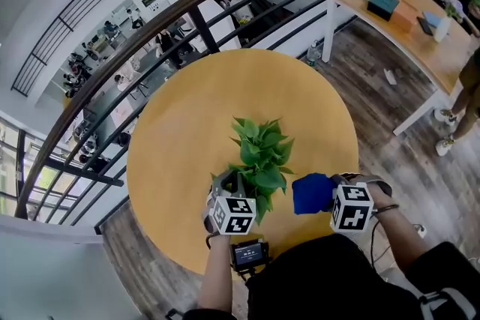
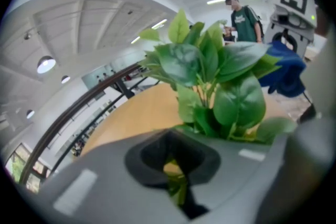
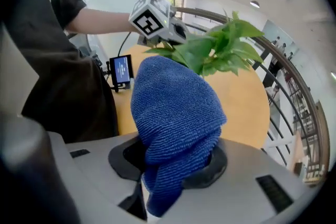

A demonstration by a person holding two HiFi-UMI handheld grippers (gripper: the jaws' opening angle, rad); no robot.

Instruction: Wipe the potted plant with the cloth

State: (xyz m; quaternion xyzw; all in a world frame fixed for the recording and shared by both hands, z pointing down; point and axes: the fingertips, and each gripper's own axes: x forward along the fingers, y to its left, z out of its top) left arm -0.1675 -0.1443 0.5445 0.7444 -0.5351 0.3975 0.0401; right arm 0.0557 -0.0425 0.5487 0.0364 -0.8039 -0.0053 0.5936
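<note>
The right gripper [image 3: 176, 165] has its jaws closed on a bunched blue cloth [image 3: 176, 107], which bulges up out of the grip and hangs a little below it. In the head view the cloth sticks out from this gripper toward 9 o'clock, and the plant [image 1: 261, 154] stands just beyond it at about 10 o'clock, close but with a small gap showing. The cube on this gripper bears black-and-white square patterns and no letters.

The left gripper [image 2: 176, 165] has its jaws pressed together, with a strip of green leaf caught in the slit between them. From it the plant rises at 12 to 1 o'clock, filling the middle of its view. In the head view it sits at the plant's 7 o'clock edge.

Both grippers and the plant are over a round wooden table [image 1: 187, 109], the plant somewhat toward its 6 o'clock rim. A small screen [image 1: 249, 254] at that rim glows blue, and its writing is too small to read.
</note>
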